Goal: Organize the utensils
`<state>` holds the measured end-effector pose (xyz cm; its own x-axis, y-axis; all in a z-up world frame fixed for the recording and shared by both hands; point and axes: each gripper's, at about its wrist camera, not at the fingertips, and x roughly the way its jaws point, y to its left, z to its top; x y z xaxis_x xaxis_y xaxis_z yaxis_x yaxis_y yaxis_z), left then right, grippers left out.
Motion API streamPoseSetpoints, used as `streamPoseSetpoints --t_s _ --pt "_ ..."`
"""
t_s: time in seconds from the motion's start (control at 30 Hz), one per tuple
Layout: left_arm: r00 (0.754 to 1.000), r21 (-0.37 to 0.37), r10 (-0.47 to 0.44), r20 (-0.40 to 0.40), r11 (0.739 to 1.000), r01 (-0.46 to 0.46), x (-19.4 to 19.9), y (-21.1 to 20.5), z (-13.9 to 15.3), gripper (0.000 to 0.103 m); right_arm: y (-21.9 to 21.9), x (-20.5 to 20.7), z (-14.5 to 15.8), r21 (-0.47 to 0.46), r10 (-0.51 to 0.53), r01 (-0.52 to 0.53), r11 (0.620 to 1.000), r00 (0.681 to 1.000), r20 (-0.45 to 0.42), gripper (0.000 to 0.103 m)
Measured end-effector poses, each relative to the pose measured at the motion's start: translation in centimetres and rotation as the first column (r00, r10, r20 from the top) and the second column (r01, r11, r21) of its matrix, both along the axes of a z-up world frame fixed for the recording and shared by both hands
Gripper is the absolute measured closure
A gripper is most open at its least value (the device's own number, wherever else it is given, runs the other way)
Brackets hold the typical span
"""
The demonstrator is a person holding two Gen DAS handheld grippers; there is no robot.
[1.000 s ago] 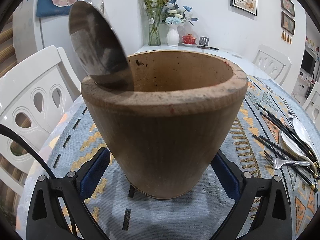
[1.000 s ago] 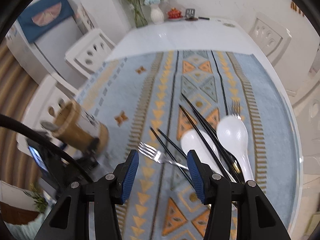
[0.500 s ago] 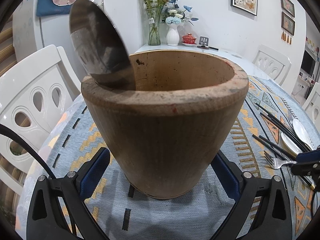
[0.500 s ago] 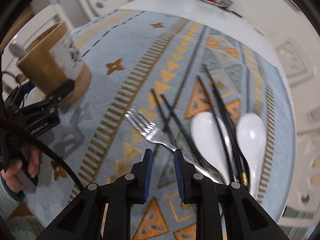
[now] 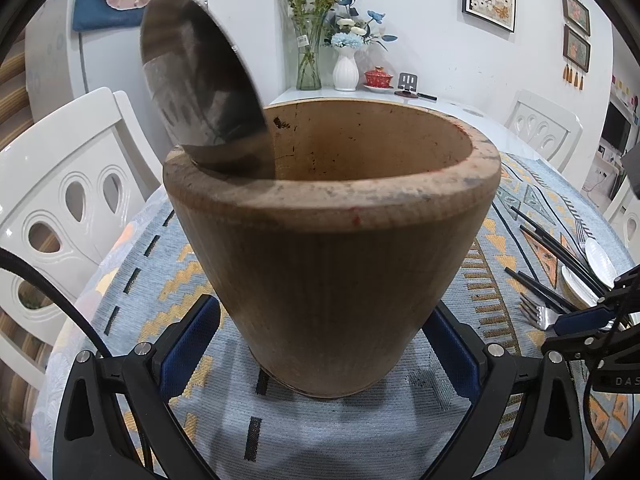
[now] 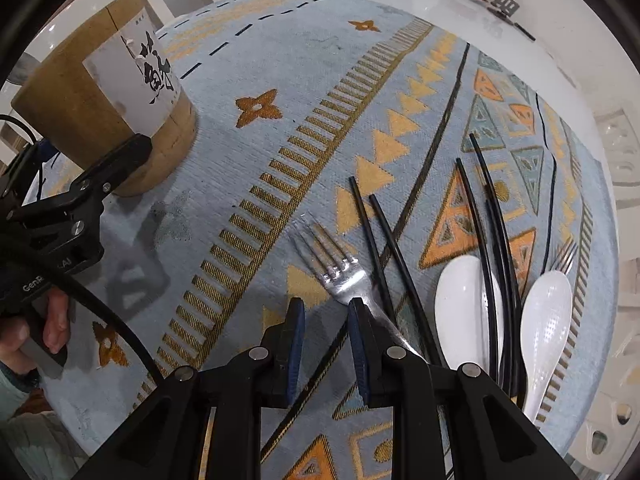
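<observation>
A wooden holder (image 5: 332, 260) stands on the patterned cloth with a large metal spoon (image 5: 200, 92) leaning inside it. My left gripper (image 5: 320, 340) clasps it low down, a pad on each side; its jaws have eased slightly wider. To the right lie a steel fork (image 6: 336, 268), black chopsticks (image 6: 400, 256), two white spoons (image 6: 460, 304) and a second fork (image 6: 564, 258). My right gripper (image 6: 326, 308) points down just over the first fork's neck. Its jaws have just been closing to a narrow gap. Only cloth shows between them, and the fork's handle runs under the right finger.
White chairs (image 5: 68, 184) ring the table (image 6: 460, 20). Vases (image 5: 346, 68), a red cup (image 5: 378, 78) and a small stand sit at its far end. A person's hand (image 6: 52, 320) holds the left gripper's handle. Bare cloth (image 6: 304, 92) lies between holder and utensils.
My right gripper has dropped toward the fork, rolled, and narrowed its jaws from wide to a slim gap. It now shows at the right edge of the left wrist view. The left gripper stayed put.
</observation>
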<state>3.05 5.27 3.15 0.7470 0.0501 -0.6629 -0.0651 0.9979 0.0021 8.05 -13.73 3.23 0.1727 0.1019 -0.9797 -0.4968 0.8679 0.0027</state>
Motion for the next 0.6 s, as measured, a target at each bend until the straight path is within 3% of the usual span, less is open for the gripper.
streamPoseSetpoints --t_s 0.17,0.47,0.6 --pt "1.0 -0.01 -0.003 -0.004 1.0 0.003 0.1 0.1 -0.1 0.003 0.6 0.5 0.0 -0.034 -0.055 0.055 0.998 0.998 -0.006 0.082" --pt "1.0 0.001 -0.001 -0.004 1.0 0.001 0.0 -0.2 -0.2 0.002 2.0 0.0 -0.3 -0.124 -0.13 0.145 0.982 0.984 0.122 0.082" --pt "1.0 0.006 0.0 -0.004 1.0 0.0 0.1 -0.3 -0.2 0.002 2.2 -0.2 -0.4 -0.091 -0.185 0.197 0.976 0.974 0.131 0.086"
